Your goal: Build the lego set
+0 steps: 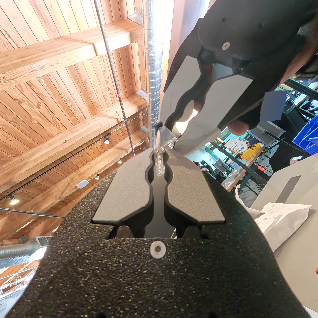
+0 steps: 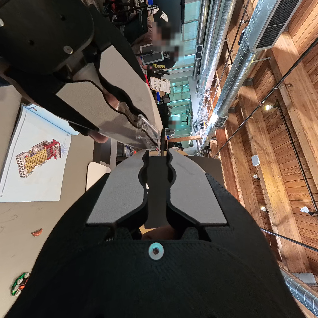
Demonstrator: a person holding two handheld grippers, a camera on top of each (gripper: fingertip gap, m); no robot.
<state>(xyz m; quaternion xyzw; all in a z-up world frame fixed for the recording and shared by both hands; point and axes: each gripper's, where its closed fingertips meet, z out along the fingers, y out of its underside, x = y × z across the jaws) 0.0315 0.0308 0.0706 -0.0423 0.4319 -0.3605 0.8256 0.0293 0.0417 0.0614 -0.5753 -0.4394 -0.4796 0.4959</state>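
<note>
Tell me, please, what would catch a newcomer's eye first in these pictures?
A clear plastic piece pinched in the left tongs, held up against the wooden ceiling. The right tongs sit at its other end, nearly tip to tip. A booklet picturing a brick model lies on the grey table beside them.

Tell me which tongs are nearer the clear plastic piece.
Left. The left tongs pinch one leg of the clear plastic piece between their tips. The right tongs have their tips at its other end, but whether they grip it is unclear.
</note>
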